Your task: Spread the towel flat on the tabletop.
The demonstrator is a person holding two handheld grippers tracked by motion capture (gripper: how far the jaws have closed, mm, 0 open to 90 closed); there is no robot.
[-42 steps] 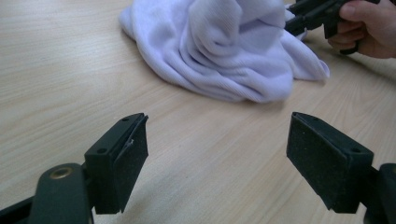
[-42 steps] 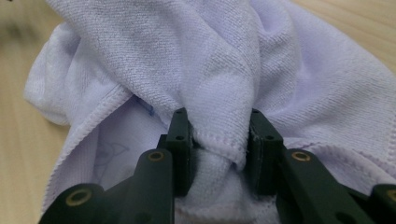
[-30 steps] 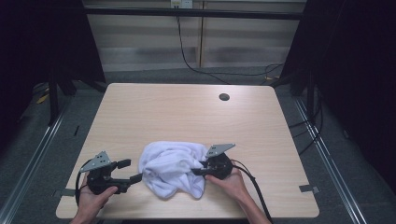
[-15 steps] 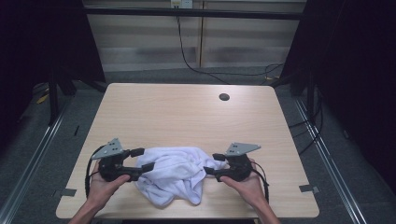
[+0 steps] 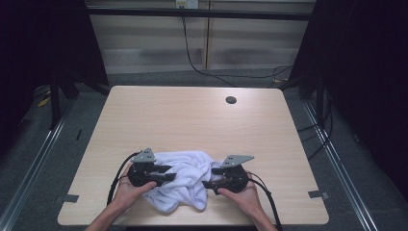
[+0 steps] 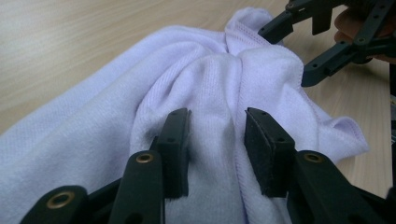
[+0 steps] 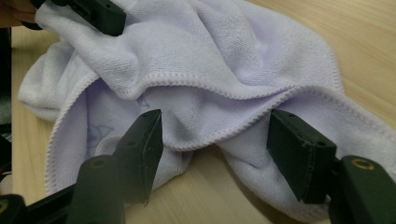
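Left hand-held gripper (image 5: 166, 174) sits at the lower left of the high view with its jaws about halfway apart. In the left gripper view a fold of the white towel (image 5: 185, 179) lies between the pads, but it isn't pinched yet as far as I can see; whether the pads actually touch the cloth, I can't tell. The right hand-held gripper (image 5: 210, 178) is spread noticeably wider. In the right gripper view its jaws straddle a stitched hem of the towel, with open space on both sides. So neither one is holding anything, both are just poked into the cloth from opposite sides.

Compared with half a second ago, both hands have slid inward toward each other, and the towel looks more bunched up between them. A second ago the left one was farther out toward the surface's left edge.

The towel is crumpled in the lower middle of the frame, near the front edge of the surface (image 5: 183, 120), which is light wood with a small round hole (image 5: 231, 100) up toward the upper right. Around it are a grey floor, dark curtains at both sides, and a cable (image 5: 192, 53) hanging down the back wall.
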